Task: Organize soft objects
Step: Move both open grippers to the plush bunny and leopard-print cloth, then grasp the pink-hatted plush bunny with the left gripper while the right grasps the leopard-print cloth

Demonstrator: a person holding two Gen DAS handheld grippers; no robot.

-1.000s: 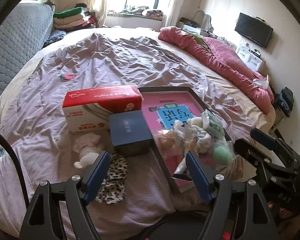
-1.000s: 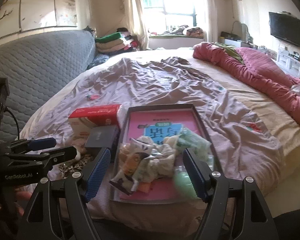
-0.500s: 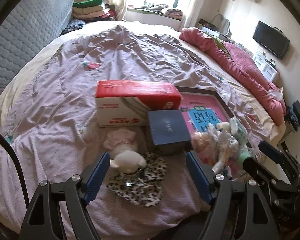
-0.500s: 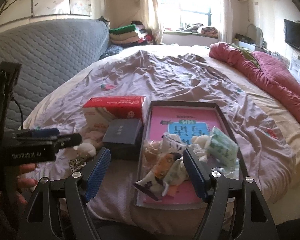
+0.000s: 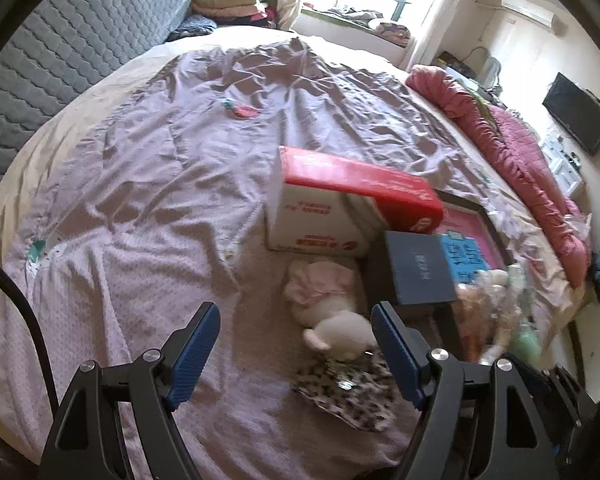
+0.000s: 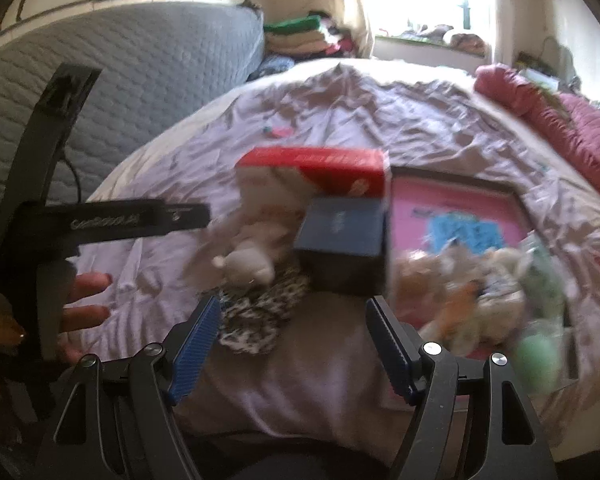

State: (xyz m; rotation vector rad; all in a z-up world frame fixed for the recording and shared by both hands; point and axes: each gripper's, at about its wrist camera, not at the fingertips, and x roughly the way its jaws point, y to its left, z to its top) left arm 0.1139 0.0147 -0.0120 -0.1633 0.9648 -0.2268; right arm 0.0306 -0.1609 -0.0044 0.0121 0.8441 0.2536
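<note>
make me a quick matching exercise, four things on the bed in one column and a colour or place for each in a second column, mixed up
Things:
1. carton
2. small box
3. plush toy
4. tray

Descriptions:
A. dark blue, in front of the carton
B. white, lying on leopard-print cloth
C. red top, white sides
D. dark frame, pink inside, holding a pile of small soft items

Pairs: 1-C, 2-A, 3-B, 4-D
</note>
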